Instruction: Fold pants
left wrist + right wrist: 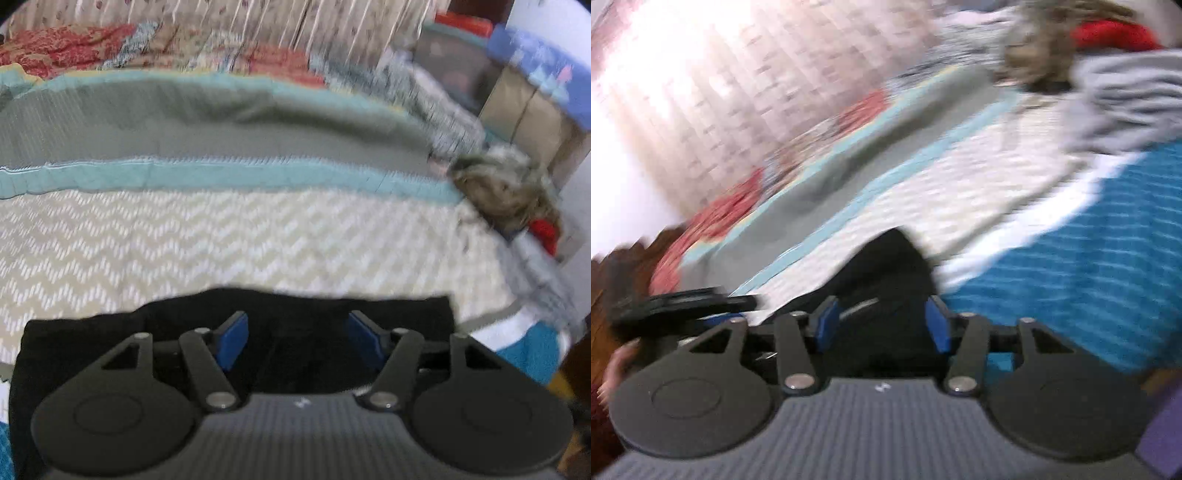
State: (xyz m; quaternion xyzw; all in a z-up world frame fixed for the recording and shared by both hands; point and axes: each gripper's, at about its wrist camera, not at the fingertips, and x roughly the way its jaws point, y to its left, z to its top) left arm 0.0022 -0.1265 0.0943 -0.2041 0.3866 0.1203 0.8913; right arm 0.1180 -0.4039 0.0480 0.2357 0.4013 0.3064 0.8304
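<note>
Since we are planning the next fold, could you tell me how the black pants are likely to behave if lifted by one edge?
The black fabric pants would probably droop, since they lie flat with a wavy edge on the cream zigzag bedspread. They look thin, so likely light. They may drag rather than slide on that textured cover.

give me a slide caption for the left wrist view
Open left gripper above black pants on a chevron bedspread.

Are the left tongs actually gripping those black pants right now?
Apart. In the left wrist view the left tongs stand open above the black pants; both blue pads are bare, with a clear gap and no cloth pinched.
</note>
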